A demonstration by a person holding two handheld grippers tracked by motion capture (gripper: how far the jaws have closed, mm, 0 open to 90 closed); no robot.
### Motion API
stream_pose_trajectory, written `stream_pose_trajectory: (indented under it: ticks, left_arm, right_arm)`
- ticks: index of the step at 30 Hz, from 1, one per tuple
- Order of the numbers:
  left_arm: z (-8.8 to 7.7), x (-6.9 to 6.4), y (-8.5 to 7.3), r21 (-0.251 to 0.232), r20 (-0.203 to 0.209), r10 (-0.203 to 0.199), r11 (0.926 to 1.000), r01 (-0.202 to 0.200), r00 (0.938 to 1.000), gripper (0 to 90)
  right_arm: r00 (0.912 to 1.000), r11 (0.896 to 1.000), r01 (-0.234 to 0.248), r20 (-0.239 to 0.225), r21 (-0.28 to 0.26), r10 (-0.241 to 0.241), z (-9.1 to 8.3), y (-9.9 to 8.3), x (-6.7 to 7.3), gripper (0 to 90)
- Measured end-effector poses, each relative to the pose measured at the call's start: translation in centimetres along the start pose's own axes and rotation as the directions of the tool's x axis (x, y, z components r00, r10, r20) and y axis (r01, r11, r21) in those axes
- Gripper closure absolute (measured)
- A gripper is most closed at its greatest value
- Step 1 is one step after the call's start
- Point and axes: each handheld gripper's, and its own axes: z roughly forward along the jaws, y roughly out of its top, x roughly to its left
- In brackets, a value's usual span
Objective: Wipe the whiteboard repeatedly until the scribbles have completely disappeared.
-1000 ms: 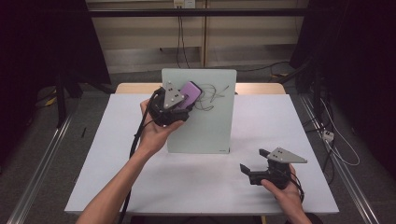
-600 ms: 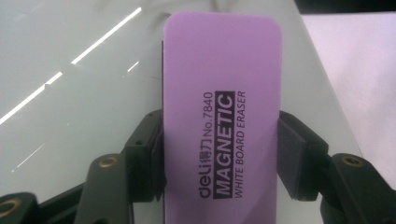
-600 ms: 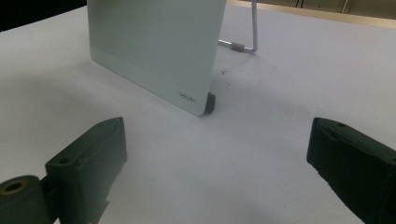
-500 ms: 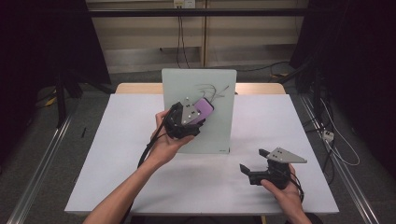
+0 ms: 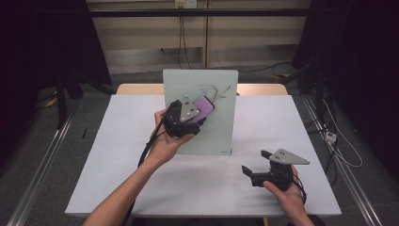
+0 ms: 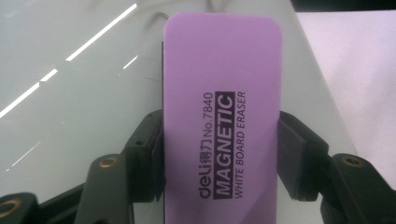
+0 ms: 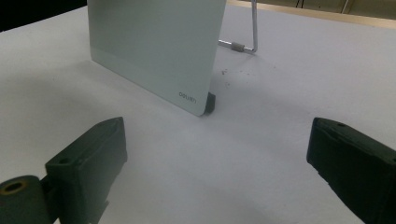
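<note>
High view first: my left gripper (image 5: 200, 113) has its fingers clamped on the long sides of the purple whiteboard eraser (image 5: 204, 106), and I hold it against the upper part of the small whiteboard (image 5: 216, 127) that stands propped near the far edge of the counter (image 5: 117, 155). Faint dark pen strokes (image 5: 217, 90) sit just above and to the right of the eraser, near the board's top edge.

Left gripper view confirms the hold: both black fingers (image 6: 147, 149) press the eraser's (image 6: 224, 116) sides about halfway along its length, printed face toward the camera, the glossy board (image 6: 79, 93) behind it.

My right gripper (image 5: 256, 165) rests on the counter toward the near right corner, well apart from the board, fingers spread with nothing between them. Right gripper view shows the board's lower corner (image 7: 187, 88) and its wire stand (image 7: 243, 44) behind.

To wipe well, I judge that I should keep the felt side flat on the glass and sweep up and right across the strokes with light, even pressure. The board only leans on that thin stand, so a hard push could tip or slide it; bringing the right gripper to steady its edge would help.
</note>
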Motion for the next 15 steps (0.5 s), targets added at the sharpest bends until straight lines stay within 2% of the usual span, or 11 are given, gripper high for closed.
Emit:
stream_pose_trajectory:
  ticks: [7,10,15]
  left_arm:
    - [-1.0,1.8,0.5,-0.024,-0.031,-0.032,0.9992,0.031,0.9990,41.2]
    - [-1.6,2.7,0.6,-0.044,-0.045,-0.059,0.9974,0.057,0.9972,41.2]
    - [-2.2,4.0,1.2,-0.055,-0.072,-0.067,0.9964,0.064,0.9951,41.2]
  right_arm:
    - [1.0000,1.000,0.004,0.000,0.002,-0.004,0.0,0.0,0.0,5.0]
    - [1.0000,1.000,0.004,0.000,0.002,-0.004,0.0,0.0,0.0,5.0]
    - [1.0000,1.000,0.003,0.001,0.002,-0.003,0.0,0.0,0.0,5.0]
